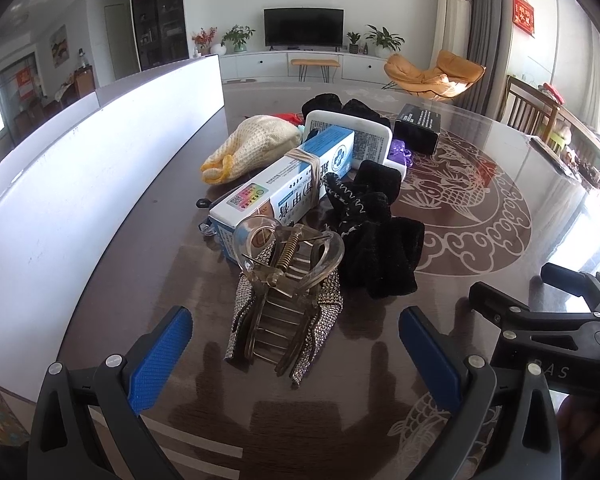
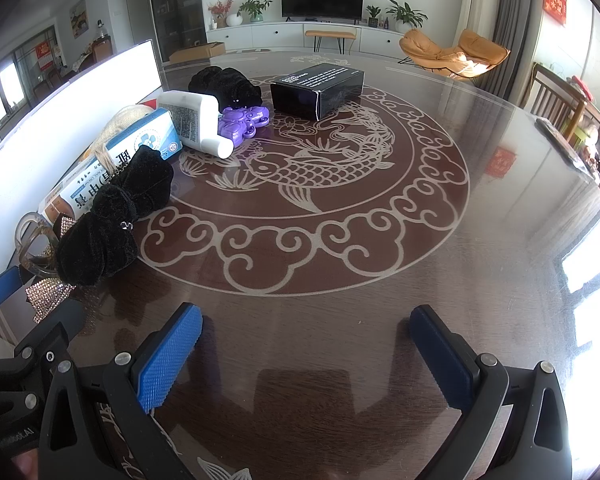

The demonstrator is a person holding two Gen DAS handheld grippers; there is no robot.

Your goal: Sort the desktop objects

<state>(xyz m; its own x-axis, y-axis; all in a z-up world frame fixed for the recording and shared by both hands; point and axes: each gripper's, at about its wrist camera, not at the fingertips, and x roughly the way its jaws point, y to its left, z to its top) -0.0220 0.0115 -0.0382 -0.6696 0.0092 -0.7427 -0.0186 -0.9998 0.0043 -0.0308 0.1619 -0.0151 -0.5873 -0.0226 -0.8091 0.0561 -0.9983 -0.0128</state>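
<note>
Blue-padded left gripper (image 1: 294, 354) seen from the left wrist, fingers (image 1: 162, 356) spread wide and holding nothing, hovering low over the glossy dark bench (image 1: 140, 264). Directly between and just ahead of the fingers: a clear hair claw clip (image 1: 286, 300) with rhinestone edges and a metal spring, lying on the bench. Behind it, touching or nearly so, a blue-and-white toothpaste box (image 1: 284, 184) bound with rubber bands, lying at a slant. To the right of the clip, a black velvet bow (image 1: 374, 236). Further back, a cream knitted pouch (image 1: 252, 148) with yellow trim, a white flat bottle (image 1: 364, 140) with printed text, a purple plastic piece (image 1: 398, 152) partly hidden, another black velvet item (image 1: 340, 106) and a black box (image 1: 418, 128). White board (image 1: 80, 176) standing along the left edge. Right gripper's black frame visible at the right edge.

From the right wrist: right gripper (image 2: 306, 354) likewise spread wide and empty, over bare bench (image 2: 500, 200) patterned with a fish and cloud scrolls. Pile of objects off to the left: black velvet bow (image 2: 116, 216), clip (image 2: 40, 256) partly hidden behind it, toothpaste box (image 2: 140, 148), white bottle (image 2: 196, 120), purple piece (image 2: 242, 120), black velvet item (image 2: 224, 84). Black box (image 2: 318, 88) lying apart, further back near the centre
</note>
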